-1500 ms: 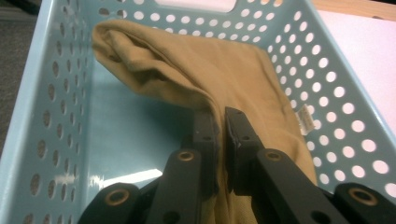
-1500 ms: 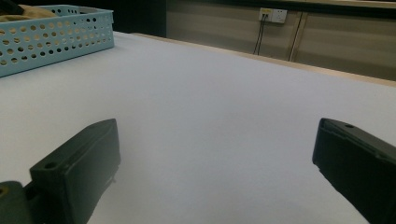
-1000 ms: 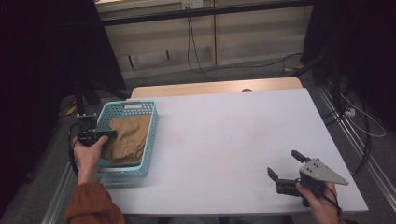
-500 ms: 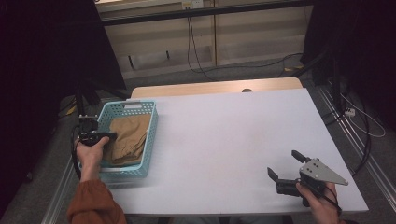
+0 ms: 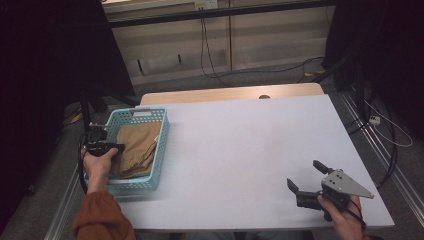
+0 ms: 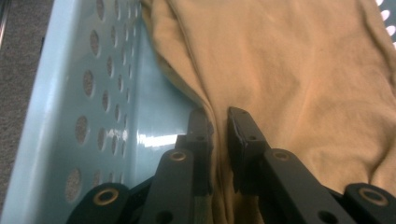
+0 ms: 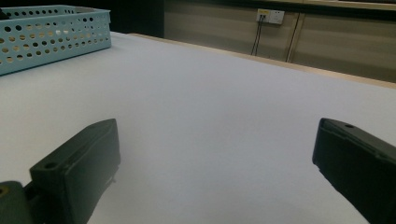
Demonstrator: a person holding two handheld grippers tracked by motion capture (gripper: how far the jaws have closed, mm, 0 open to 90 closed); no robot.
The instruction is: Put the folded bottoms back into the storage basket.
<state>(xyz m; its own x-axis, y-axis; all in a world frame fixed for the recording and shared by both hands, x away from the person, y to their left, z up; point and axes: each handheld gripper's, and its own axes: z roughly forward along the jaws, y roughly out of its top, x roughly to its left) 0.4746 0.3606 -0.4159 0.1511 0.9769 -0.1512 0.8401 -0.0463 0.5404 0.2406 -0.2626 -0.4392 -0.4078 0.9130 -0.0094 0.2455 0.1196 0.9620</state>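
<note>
The left gripper [image 6: 218, 122] sits in a blue basket [image 6: 100, 98], its black fingers [image 6: 246, 135] nearly together, pinching a fold of tan cloth [image 6: 289, 74] beside the perforated wall.

Table middle: the white table [image 5: 250, 145] lies bare between the basket and the right gripper [image 5: 306, 181], open passage across
Left edge: the blue basket [image 5: 161, 145] walls stand up around the tan cloth [image 5: 137, 147]
Inside basket: the left gripper [image 6: 219, 122] is wedged between the perforated wall and cloth, little side room
</note>
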